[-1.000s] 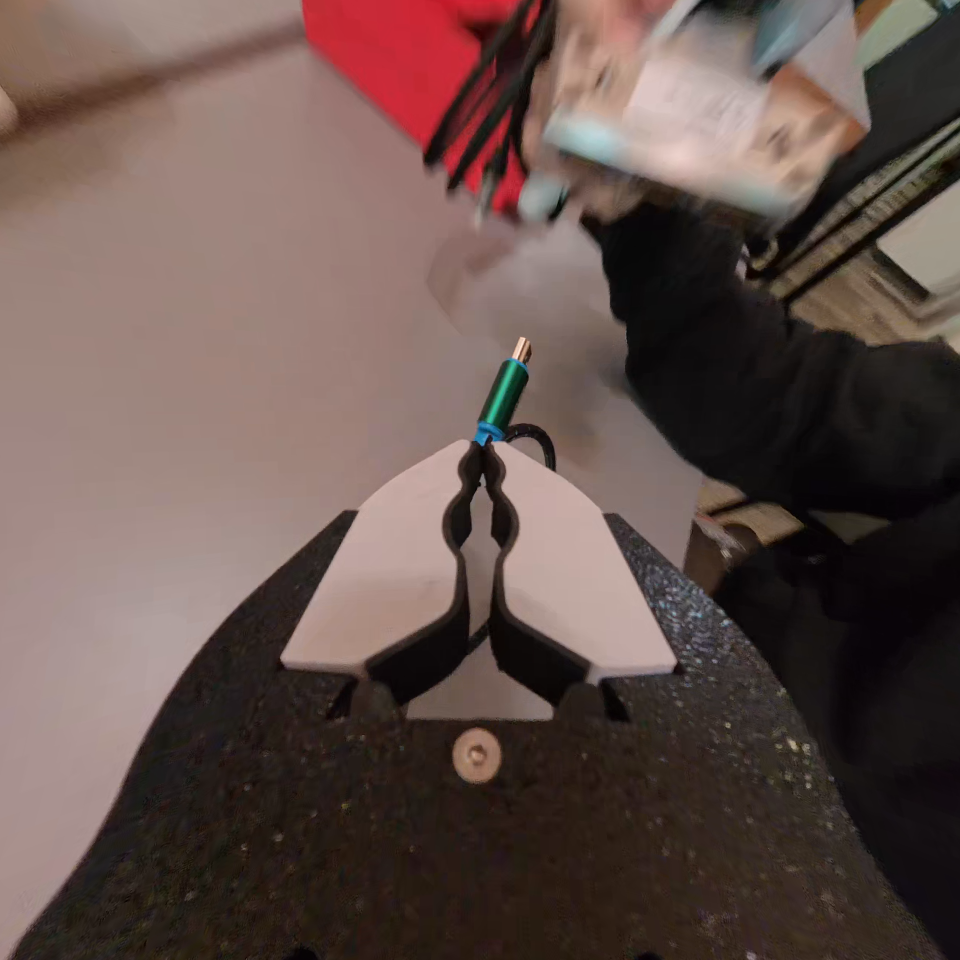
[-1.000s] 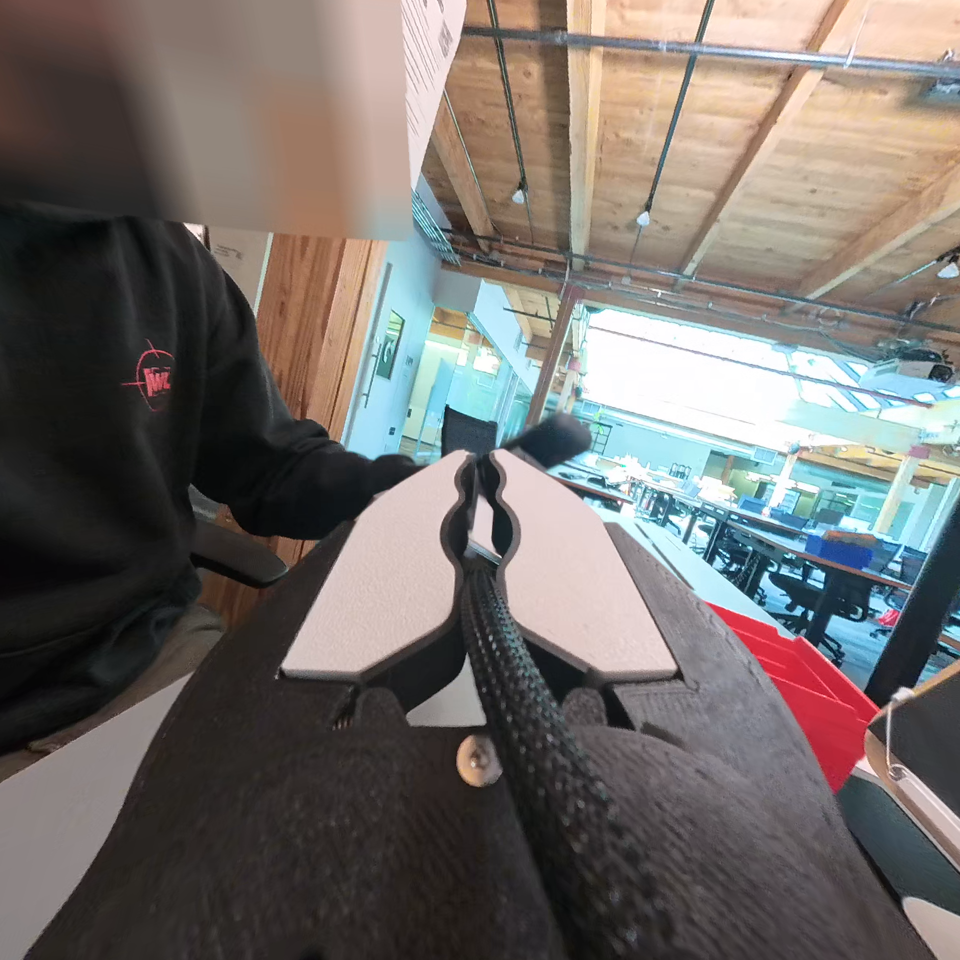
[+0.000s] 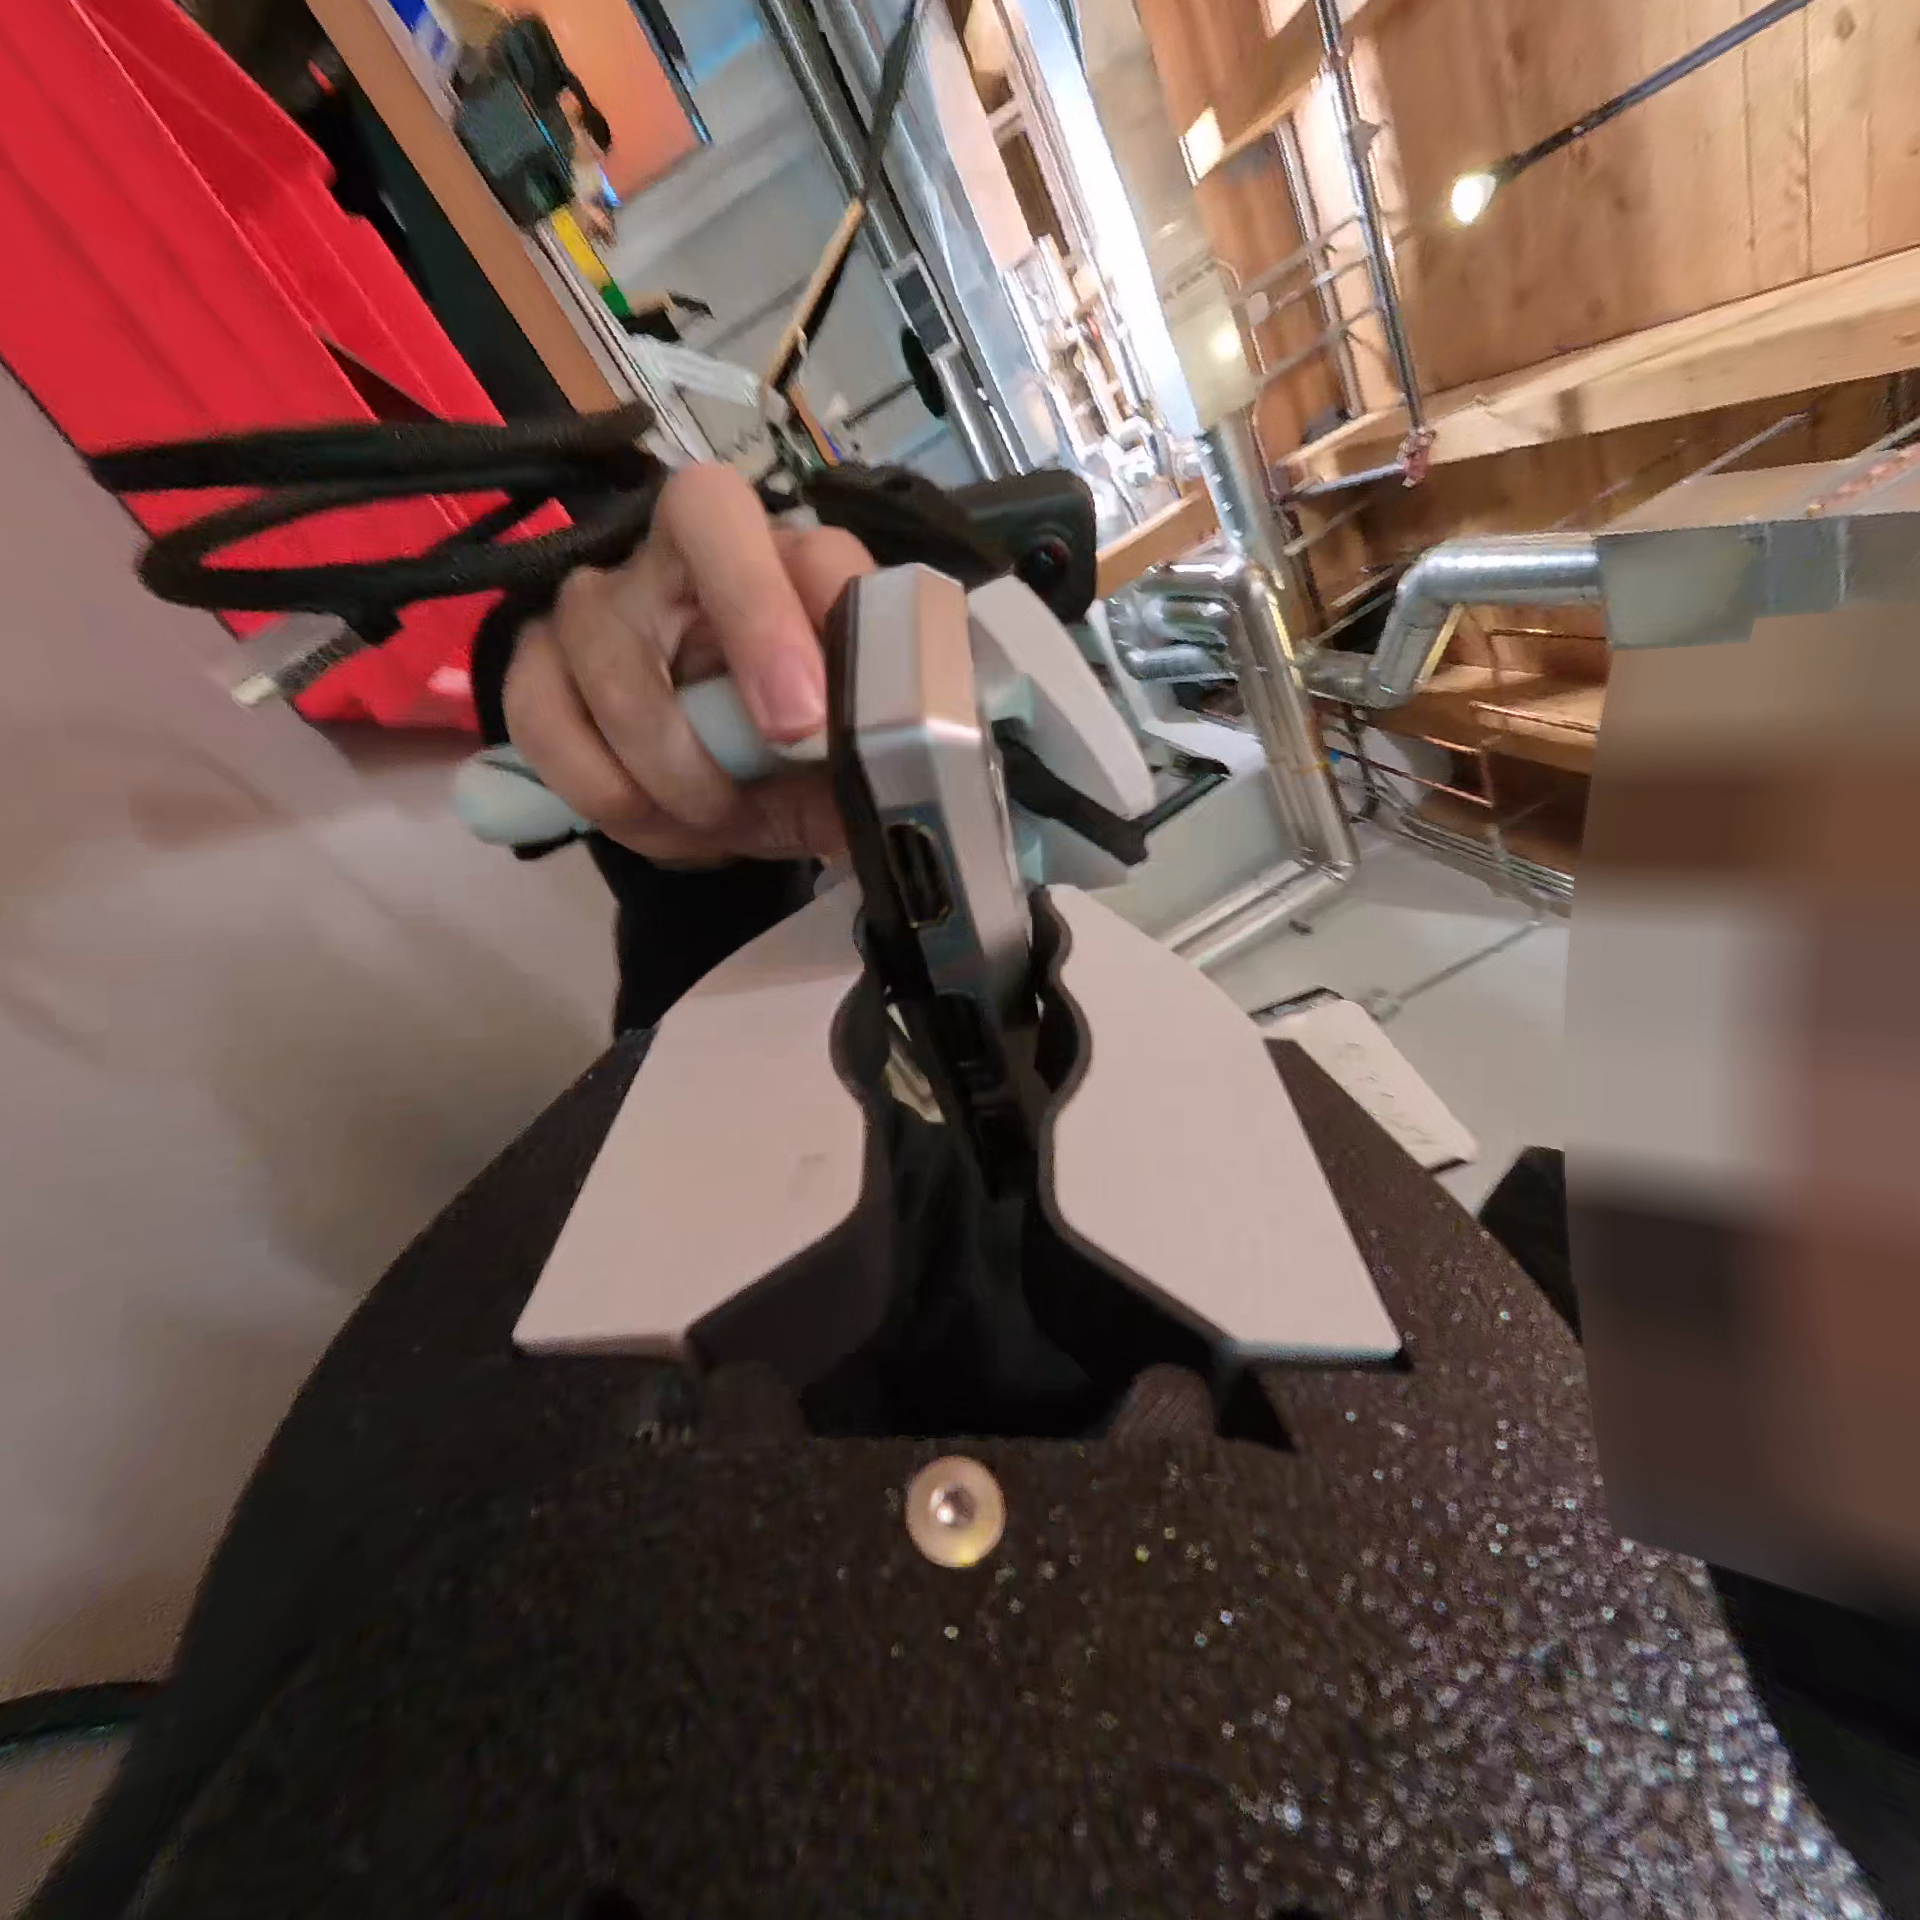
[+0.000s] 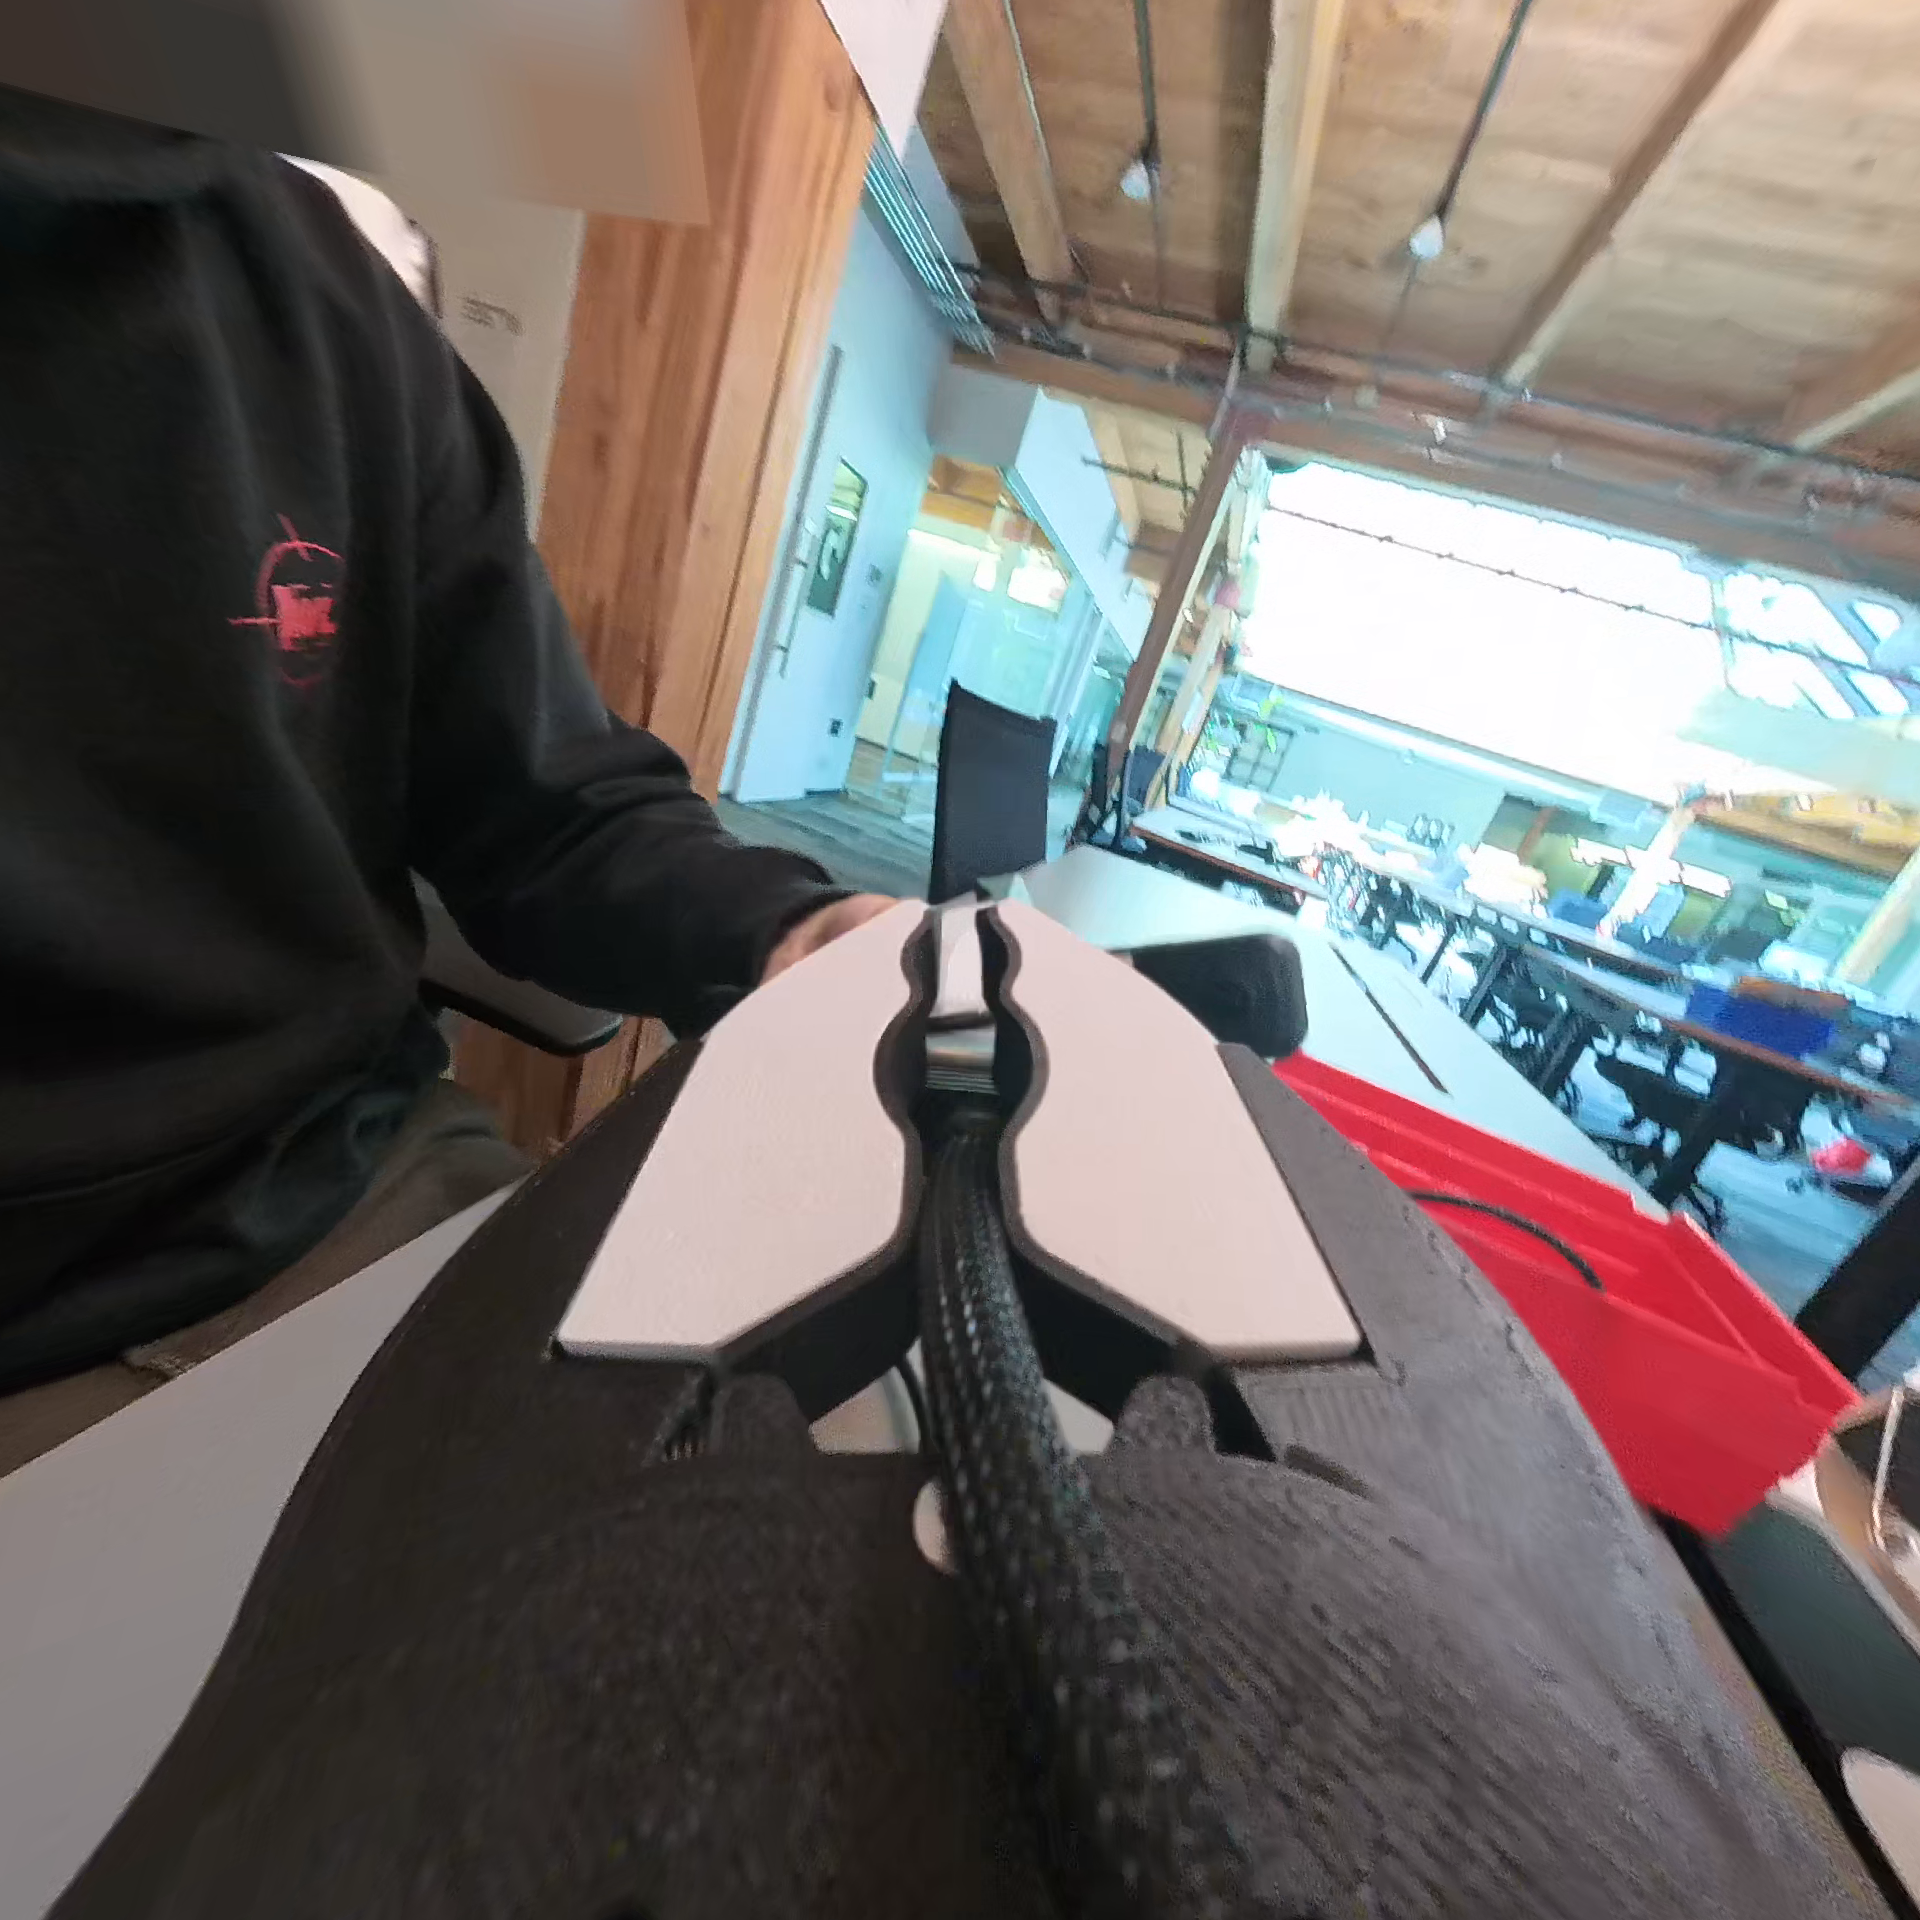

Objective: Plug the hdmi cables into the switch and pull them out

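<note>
1. Left wrist view: the left gripper [image 3: 951, 925] has its fingers clamped on a flat grey box, the switch [image 3: 920, 790], which stands on edge and sticks up out of the tips. One empty port on its narrow edge faces the camera.
2. Just behind the switch there's a bare hand [image 3: 665, 707] wrapped round the handle of the other gripper, with loops of black braided cable [image 3: 384, 520] bunched over the knuckles. A silver plug end [image 3: 291, 657] dangles off to the left, near a red bin [image 3: 187, 312].
3. Right wrist view: the right gripper [image 4: 961, 914] is nearly closed, pinching the silver metal plug [image 4: 958, 982] of an hdmi cable [image 4: 987, 1351]. The braided cord runs back between the fingers and over the gripper body toward the camera.
4. Can't tell from that view whether the plug tip is touching anything.
5. Person in a black hoodie [image 4: 260, 675] sits on the left, white table [image 4: 156, 1558] underneath.
</note>
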The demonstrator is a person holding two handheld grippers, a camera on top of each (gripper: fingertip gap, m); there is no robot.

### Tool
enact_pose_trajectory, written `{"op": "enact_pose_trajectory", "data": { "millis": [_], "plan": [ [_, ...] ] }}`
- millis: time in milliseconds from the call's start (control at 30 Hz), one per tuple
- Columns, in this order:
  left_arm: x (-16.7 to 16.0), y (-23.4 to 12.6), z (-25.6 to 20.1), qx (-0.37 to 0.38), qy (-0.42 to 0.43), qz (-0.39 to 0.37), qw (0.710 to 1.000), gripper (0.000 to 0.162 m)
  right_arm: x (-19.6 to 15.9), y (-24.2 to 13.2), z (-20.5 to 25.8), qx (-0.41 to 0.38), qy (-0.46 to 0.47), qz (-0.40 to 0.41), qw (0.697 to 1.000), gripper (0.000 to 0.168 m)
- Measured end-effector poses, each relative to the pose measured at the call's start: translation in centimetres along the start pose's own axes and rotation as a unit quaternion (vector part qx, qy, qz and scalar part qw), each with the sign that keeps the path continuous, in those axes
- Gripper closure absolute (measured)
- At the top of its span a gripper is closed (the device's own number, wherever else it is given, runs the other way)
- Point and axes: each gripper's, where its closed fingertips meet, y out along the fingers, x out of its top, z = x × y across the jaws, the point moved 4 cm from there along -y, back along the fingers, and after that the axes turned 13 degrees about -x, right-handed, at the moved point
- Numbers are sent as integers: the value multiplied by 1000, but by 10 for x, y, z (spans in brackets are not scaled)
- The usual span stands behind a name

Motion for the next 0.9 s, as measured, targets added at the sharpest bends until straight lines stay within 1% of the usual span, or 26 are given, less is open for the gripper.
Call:
{"op": "enact_pose_trajectory", "data": {
  "millis": [33, 100, 167, 233, 300, 400, 467, 500, 567, 600, 633, 667, 733, 800, 833, 867, 900],
  "plan": [
    [3, -2, 0, 14, 20, -1, 1000, 137, -2, 0, -2, -9, 4, 8, 1000, 156],
    [8, -6, -3, 34, 42, -2, 999, 138, -3, 2, -6, -28, 13, 15, 999, 143],
    [13, -9, -7, 39, 31, -9, 999, 138, -4, 3, -9, -42, 14, 25, 999, 130],
    [18, -12, -11, 61, 41, -3, 997, 138, -13, 4, -12, -62, 3, 70, 996, 119],
    [23, -16, -17, 78, 59, 4, 995, 138, -18, 4, -15, -74, 15, 100, 992, 114],
    [35, -21, -30, 93, 89, 2, 992, 138, -36, 3, -9, -54, 43, 185, 980, 110],
    [44, -25, -39, 104, 106, -1, 989, 139, -49, 1, -1, -28, 68, 243, 967, 109],
    [49, -27, -42, 110, 111, -4, 988, 139, -57, -1, 4, -14, 81, 279, 957, 112],
    [58, -33, -49, 121, 123, -14, 985, 139, -76, -8, 10, -7, 99, 370, 924, 112],
    [62, -37, -51, 129, 128, -19, 983, 140, -82, -12, 16, 7, 114, 405, 907, 110],
    [65, -40, -52, 138, 135, -20, 981, 140, -85, -15, 23, 28, 125, 423, 897, 113],
    [66, -42, -52, 141, 138, -20, 980, 140, -86, -14, 24, 30, 125, 427, 895, 116],
    [67, -43, -52, 143, 139, -23, 980, 140, -85, -7, 19, 15, 115, 406, 906, 110],
    [67, -43, -51, 150, 146, -22, 978, 140, -85, -2, 20, 30, 124, 384, 914, 113],
    [66, -43, -50, 152, 145, -22, 978, 140, -85, 2, 14, 16, 109, 367, 924, 112],
    [65, -41, -49, 150, 142, -24, 978, 140, -82, 8, 2, -26, 92, 333, 938, 111],
    [62, -38, -48, 147, 137, -26, 979, 140, -74, 15, -13, -74, 84, 287, 951, 113]
  ]
}}
